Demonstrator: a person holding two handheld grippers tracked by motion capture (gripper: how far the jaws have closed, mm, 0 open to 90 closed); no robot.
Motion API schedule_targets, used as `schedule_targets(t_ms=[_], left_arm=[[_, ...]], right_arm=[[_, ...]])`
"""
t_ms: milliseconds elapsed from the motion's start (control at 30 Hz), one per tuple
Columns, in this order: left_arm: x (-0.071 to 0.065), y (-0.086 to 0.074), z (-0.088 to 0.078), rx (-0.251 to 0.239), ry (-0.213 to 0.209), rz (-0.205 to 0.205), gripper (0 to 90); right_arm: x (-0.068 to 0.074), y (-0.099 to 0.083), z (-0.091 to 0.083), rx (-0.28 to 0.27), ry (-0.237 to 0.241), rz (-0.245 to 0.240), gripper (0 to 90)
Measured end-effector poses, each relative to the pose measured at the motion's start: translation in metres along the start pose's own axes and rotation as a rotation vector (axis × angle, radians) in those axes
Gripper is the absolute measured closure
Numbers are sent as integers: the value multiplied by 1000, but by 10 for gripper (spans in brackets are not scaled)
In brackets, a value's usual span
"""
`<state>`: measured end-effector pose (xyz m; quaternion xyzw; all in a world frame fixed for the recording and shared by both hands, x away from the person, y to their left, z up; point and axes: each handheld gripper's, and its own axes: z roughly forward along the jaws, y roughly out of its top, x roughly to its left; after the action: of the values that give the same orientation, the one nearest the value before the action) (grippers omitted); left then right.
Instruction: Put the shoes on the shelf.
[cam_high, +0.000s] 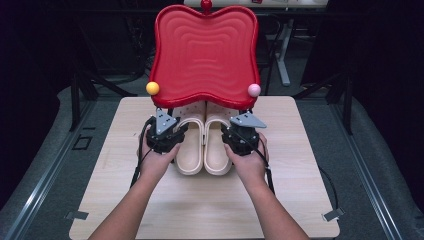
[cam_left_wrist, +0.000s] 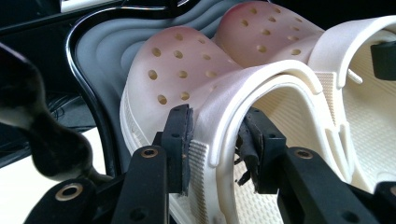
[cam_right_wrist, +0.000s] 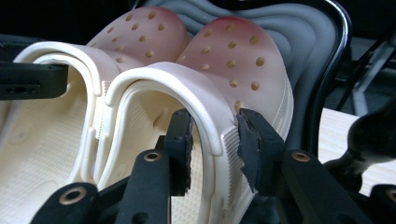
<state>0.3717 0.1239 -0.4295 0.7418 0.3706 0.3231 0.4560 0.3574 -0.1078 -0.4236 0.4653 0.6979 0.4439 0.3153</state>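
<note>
High view: the person's forearms enter over the near edge of the table (cam_high: 300, 200), which has bare wood to either side of the work. The left gripper (cam_high: 175, 131) and the right gripper (cam_high: 228, 133) each stand at the outer flank of a cream clog. The left clog (cam_high: 190, 150) and the right clog (cam_high: 218, 150) lie side by side, touching, soles down, at mid-table.

In the left gripper view, the jaws straddle the outer side wall of the left clog (cam_left_wrist: 187, 70), one pad outside and one inside. They appear spread, with the wall loose between them. In the right gripper view, the jaws stand the same way around the outer wall of the right clog (cam_right_wrist: 233, 56) (a thin gap shows at the inner pad).

The toes of both clogs sit beneath the raised red tray (cam_high: 205, 55). Placement therefore looks done; what is left is to draw both grippers clear.

Room to move: open toward the person and outward. Ahead, the tray's front edge overhangs the clog toes, with a yellow ball (cam_high: 152, 88) and a pink ball (cam_high: 254, 90) at its corners, so any lift should come back first.
</note>
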Motion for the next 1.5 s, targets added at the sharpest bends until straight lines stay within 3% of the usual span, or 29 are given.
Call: schedule_targets(t_ms=[167,567,967,1233,1500], left_arm=[[4,-1,-1,-15,-27,-36,611],[4,-1,-4,-41,-41,-43,497],[5,-7,-30,-92,-77,-59,495],[0,-32,-52,-96,-111,-100,570],[-13,-62,-77,-88,-122,-110,583]], right_arm=[[-1,0,-1,-6,9,4,628],[-1,0,-5,-25,17,-24,579],[0,-4,-36,-81,25,-83,568],[2,-31,-55,-72,44,-129,602],[10,-63,-74,-85,97,-104,596]])
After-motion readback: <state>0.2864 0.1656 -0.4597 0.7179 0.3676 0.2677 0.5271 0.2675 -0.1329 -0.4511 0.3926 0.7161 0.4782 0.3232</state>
